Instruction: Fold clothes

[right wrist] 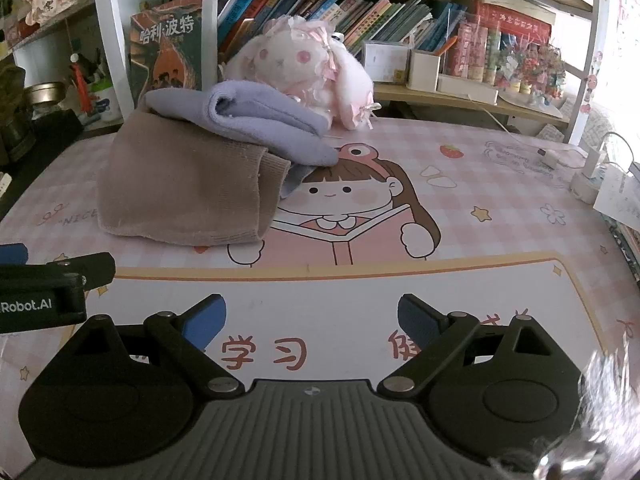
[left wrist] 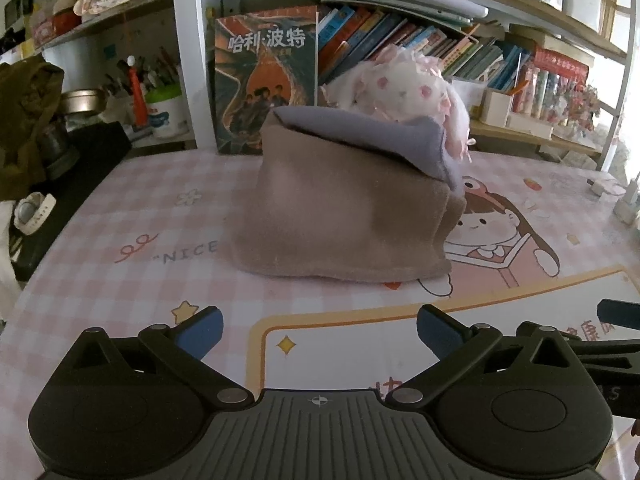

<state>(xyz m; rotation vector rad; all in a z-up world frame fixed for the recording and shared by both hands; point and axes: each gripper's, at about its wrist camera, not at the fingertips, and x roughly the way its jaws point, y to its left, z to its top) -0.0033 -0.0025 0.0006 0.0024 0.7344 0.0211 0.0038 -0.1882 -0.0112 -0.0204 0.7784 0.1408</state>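
Fuzzy tan knit (left wrist: 340, 216) folded under soft lilac cloth (right wrist: 264, 124); both grippers' fingers (left wrist: 202, 330) wide apart, empty

Black tongs (left wrist: 319, 330), blue pads (left wrist: 202, 330)

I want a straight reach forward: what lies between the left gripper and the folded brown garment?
Nothing: in the left wrist view only bare printed desk mat lies between the open left gripper and the brown garment.
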